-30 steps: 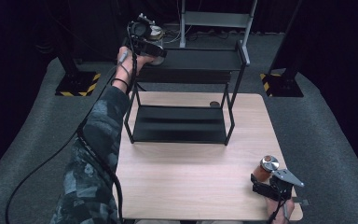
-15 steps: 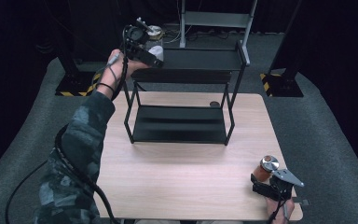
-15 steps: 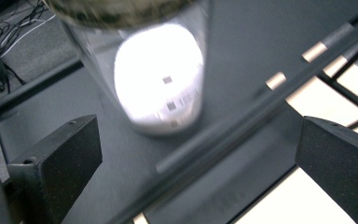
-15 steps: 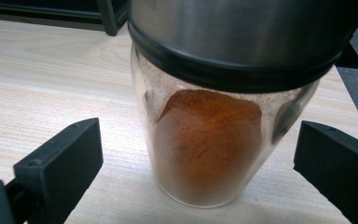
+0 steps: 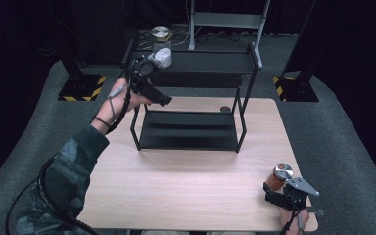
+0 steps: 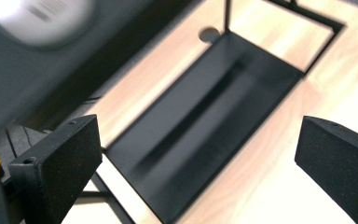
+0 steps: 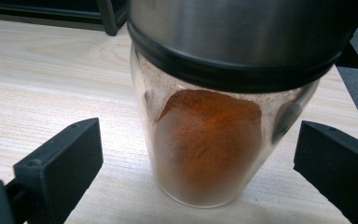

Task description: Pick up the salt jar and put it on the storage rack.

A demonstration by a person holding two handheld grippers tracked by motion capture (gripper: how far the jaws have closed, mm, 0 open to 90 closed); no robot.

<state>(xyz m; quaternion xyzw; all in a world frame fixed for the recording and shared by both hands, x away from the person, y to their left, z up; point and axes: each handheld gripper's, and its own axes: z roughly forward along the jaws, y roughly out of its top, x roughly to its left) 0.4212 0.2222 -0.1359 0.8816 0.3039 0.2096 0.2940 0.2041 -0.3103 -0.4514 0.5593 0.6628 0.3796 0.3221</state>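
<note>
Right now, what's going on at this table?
A person works two grippers around a black shelf rack. A white-filled jar stands on the rack's top shelf, and the left gripper beside it has just been opening, nothing between its fingers. The right gripper sits open around a spice jar on the table, not gripping it.

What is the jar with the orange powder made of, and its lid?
The jar looks like clear glass, maybe plastic: you see the orange powder through its shiny wall. Its lid seems brushed metal, grey with a soft sheen, above a black ring.

blurred: white jar (image 6: 37, 21), label unreadable | cut off: spice jar (image 7: 214, 140) lid top
</note>
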